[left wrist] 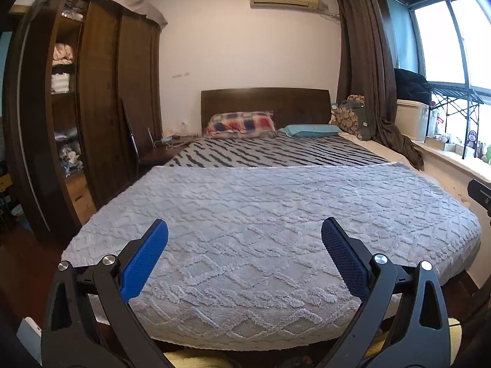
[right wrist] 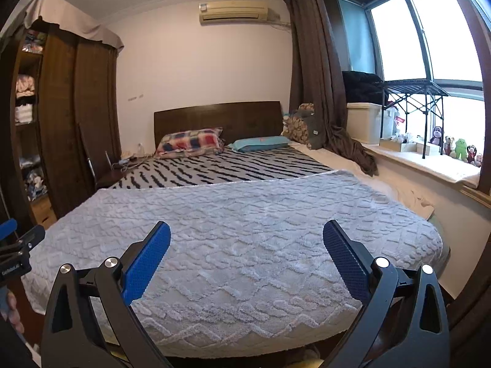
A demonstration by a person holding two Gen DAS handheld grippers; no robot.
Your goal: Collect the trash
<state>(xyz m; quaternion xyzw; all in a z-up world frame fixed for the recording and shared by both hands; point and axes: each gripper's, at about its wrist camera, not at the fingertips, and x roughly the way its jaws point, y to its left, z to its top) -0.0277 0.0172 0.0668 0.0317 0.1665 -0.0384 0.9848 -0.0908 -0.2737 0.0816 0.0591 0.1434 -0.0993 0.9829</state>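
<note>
Trash: none seen on bed (left wrist: 245, 214). Left gripper (left wrist: 244, 257) & right gripper (right wrist: 246, 257) both spread wide, empty, near bed's foot.

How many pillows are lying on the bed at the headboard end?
2. The checked red-and-blue pillow lies on the left against the headboard. The flat teal pillow lies on the right, beside the patterned cushions in the corner, which could hide more.
</note>
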